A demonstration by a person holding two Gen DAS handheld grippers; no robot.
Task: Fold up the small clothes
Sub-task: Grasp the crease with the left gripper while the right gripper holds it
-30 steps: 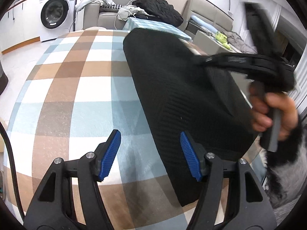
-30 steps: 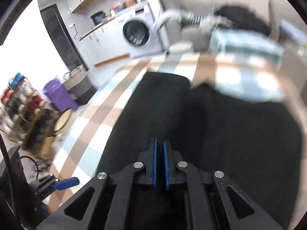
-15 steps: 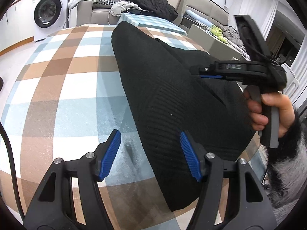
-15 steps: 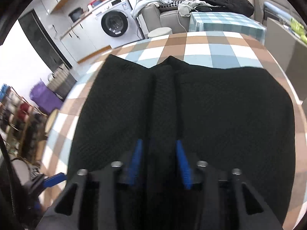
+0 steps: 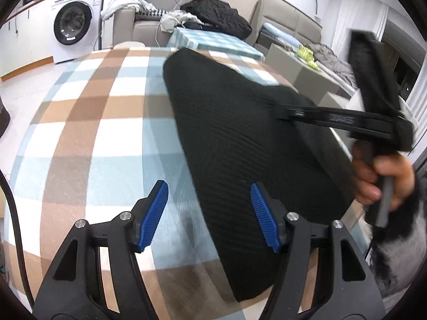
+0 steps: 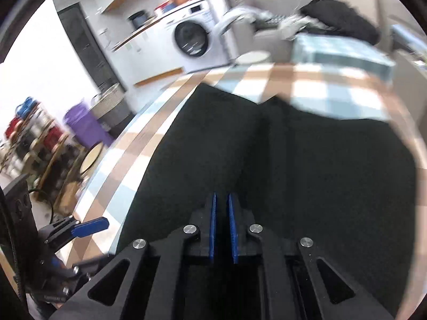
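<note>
One black garment covers the checked tablecloth, washing machine behind.

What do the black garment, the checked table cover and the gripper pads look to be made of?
Black garment: likely a knit or waffle-weave fabric, matte; fine ribbed texture shows.
Checked table cover: looks like soft woven or felted cloth, matte with a faint nap.
Left gripper pads: blue, probably rubber or moulded plastic, ridged faces.

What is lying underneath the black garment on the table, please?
The black garment lies on a checked tablecloth; whatever is beneath its middle is covered.
</note>
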